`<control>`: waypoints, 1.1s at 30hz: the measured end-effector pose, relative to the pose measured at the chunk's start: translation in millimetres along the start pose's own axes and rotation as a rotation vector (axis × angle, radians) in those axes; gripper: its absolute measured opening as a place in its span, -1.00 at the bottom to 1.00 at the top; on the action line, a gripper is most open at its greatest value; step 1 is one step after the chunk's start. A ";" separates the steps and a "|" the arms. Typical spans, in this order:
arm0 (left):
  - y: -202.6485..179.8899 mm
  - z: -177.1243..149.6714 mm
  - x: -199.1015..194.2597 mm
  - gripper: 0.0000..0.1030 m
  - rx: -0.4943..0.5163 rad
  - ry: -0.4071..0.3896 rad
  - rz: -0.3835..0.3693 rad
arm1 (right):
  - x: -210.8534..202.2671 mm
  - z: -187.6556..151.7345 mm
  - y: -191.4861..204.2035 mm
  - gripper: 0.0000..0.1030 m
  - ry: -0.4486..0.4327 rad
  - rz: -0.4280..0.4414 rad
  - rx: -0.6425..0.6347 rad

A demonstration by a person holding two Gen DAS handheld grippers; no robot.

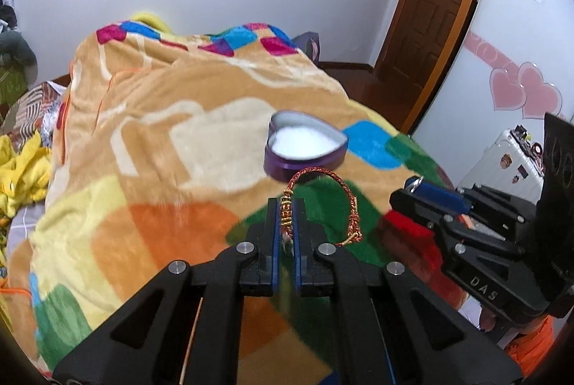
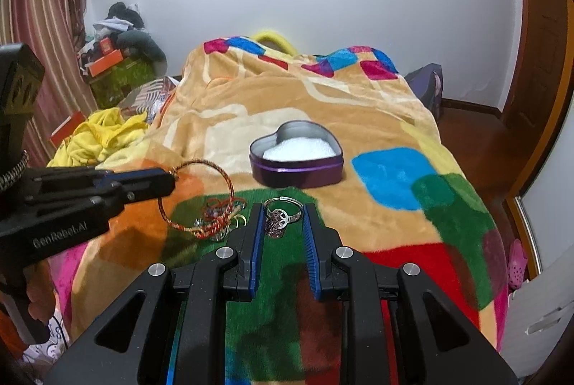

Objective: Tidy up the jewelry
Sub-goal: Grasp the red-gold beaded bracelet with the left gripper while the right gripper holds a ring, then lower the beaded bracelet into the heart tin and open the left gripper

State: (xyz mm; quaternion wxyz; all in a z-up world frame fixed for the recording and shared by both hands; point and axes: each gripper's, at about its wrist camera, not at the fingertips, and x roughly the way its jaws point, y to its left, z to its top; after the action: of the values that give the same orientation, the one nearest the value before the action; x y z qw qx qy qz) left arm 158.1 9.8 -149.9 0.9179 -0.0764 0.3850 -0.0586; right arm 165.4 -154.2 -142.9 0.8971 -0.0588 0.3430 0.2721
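The left gripper point(image 1: 286, 205) is clenched on a red-and-gold woven bracelet point(image 1: 324, 195), pinched at its beaded section between the blue pads. From the pinch the cord is seen to arch up toward 12 o'clock and loop down toward 4 o'clock, where its knotted clasp hangs clear of the blanket point(image 1: 179, 134). In the right wrist view the same bracelet point(image 2: 201, 191) hangs as an open ring from the left gripper's point(image 2: 172, 179) tips at 9 o'clock.

The right gripper point(image 2: 281, 216) is closed on a silver ring point(image 2: 283, 211), which is held across the gap between the two fingertips, its round patterned face turned toward the camera. A dark shadow or second small piece is seen just below it at 6 o'clock; which it is cannot be told. In the left wrist view the right gripper point(image 1: 409, 193) sits at 3 o'clock, a glint of metal showing at its tips.

A purple heart-shaped tin point(image 2: 297, 162) is set open on the blanket at 12 o'clock from both grippers, lined with white padding. Nothing but the padding is seen inside it.

A small heap of jewelry point(image 2: 219, 216), red threads and gold and silver loops, lies on the green patch of the blanket, at 9 o'clock just beside the right gripper's left finger and below the hanging bracelet.
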 end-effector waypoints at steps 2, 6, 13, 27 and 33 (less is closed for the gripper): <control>0.4 7.2 0.9 -0.91 0.001 -0.014 -0.001 | 0.3 3.4 -1.4 -0.63 -0.008 -0.003 0.002; 1.9 19.6 2.9 -0.91 -0.001 -0.045 0.006 | 0.4 9.9 -4.2 -0.63 -0.023 -0.011 0.004; 5.3 40.2 12.9 -0.91 0.004 -0.069 0.005 | 1.8 27.4 -9.2 -0.63 -0.060 -0.023 0.009; 13.2 65.0 54.7 -0.91 -0.004 -0.031 -0.004 | 21.0 47.0 -18.6 -0.63 -0.074 -0.036 0.006; 10.1 69.8 76.5 -0.91 0.028 -0.015 -0.010 | 42.3 50.6 -23.2 -0.63 -0.031 -0.036 0.012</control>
State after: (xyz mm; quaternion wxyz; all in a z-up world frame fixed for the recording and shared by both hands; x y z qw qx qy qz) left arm 261.9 13.7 -156.8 0.9214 -0.0657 0.3771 -0.0679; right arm 233.3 -140.1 -133.9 0.9074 -0.0555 0.3294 0.2549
